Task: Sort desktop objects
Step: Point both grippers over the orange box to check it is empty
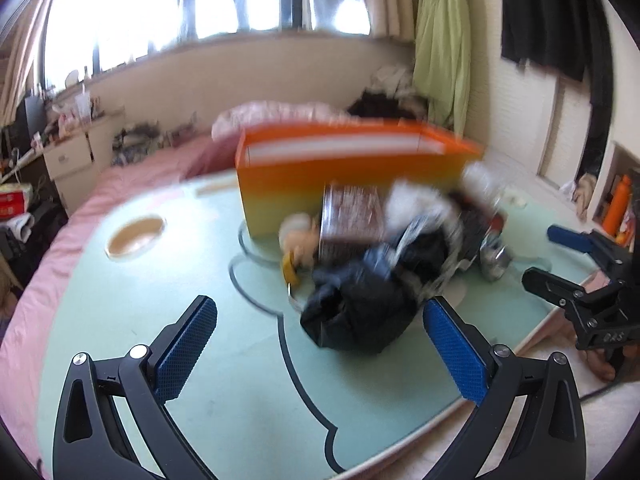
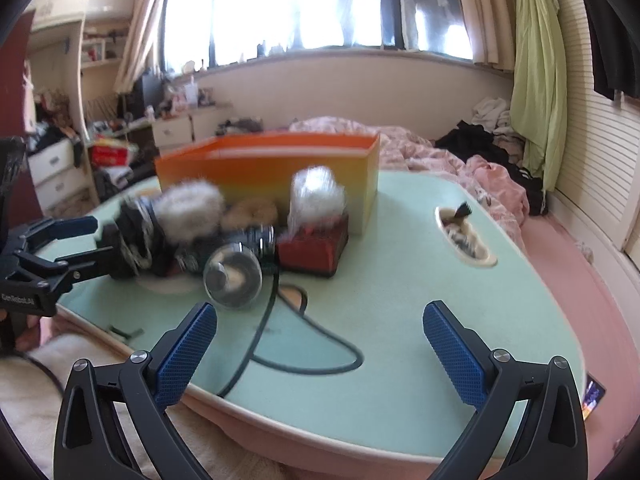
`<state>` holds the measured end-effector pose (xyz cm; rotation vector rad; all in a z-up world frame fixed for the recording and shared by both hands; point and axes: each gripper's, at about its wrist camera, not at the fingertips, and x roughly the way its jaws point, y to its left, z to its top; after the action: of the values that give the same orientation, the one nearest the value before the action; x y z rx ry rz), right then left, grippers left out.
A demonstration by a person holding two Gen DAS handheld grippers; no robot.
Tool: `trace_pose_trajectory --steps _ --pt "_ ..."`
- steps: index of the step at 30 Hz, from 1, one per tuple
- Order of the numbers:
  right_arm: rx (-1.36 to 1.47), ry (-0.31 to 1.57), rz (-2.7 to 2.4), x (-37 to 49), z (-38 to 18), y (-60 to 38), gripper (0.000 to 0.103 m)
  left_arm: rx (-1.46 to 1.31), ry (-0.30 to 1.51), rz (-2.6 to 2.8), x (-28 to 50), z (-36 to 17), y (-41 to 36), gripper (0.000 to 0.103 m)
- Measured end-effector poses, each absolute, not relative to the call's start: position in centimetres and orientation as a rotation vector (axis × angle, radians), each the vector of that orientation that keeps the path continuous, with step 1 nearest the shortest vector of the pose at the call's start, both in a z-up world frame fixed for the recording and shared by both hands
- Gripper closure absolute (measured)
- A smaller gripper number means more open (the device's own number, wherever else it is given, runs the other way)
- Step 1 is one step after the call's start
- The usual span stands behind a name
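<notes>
On the pale green table top [image 2: 400,280], a blurred heap of clutter [image 1: 380,264] is lying just in front of the orange box [image 2: 272,168], probably the bin awaiting it. That box is running its long axis across the table, open side up. Both the left gripper [image 1: 320,344] and right gripper [image 2: 320,344] are hovering wide apart, gripping nothing.

left gripper [image 1: 320,354]: black frame, blue textured pads, silver screws | right gripper [image 2: 320,354]: same build | white "GenRobot.AI" lettering on left body
</notes>
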<state>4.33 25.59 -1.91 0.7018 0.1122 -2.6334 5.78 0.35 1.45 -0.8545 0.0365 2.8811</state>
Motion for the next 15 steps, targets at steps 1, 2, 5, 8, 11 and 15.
trace_pose_trajectory --steps 1,2,5,8,11,15 --pt "0.693 0.093 -2.642 4.1 -1.1 25.9 0.0 -0.813 0.029 2.887 6.1 2.4 0.3 0.0" --pt "0.694 0.078 -2.649 3.7 -0.4 25.9 0.0 -0.773 0.012 2.887 6.1 3.6 0.2 0.0" --pt "0.806 0.05 -2.664 0.4 2.1 25.0 0.0 -0.738 -0.035 2.846 4.4 7.2 0.2 0.0" --pt "0.939 0.025 -2.635 -3.7 3.5 23.5 0.0 -0.825 -0.064 2.782 0.3 8.9 0.2 0.0" --pt "1.012 0.048 -2.653 -6.8 3.9 22.5 0.0 -0.995 -0.093 2.753 -4.0 8.2 0.0 0.001" --pt "1.062 0.065 -2.662 -8.9 3.8 22.1 0.0 -1.127 -0.114 2.7 -7.1 6.3 0.5 0.001"
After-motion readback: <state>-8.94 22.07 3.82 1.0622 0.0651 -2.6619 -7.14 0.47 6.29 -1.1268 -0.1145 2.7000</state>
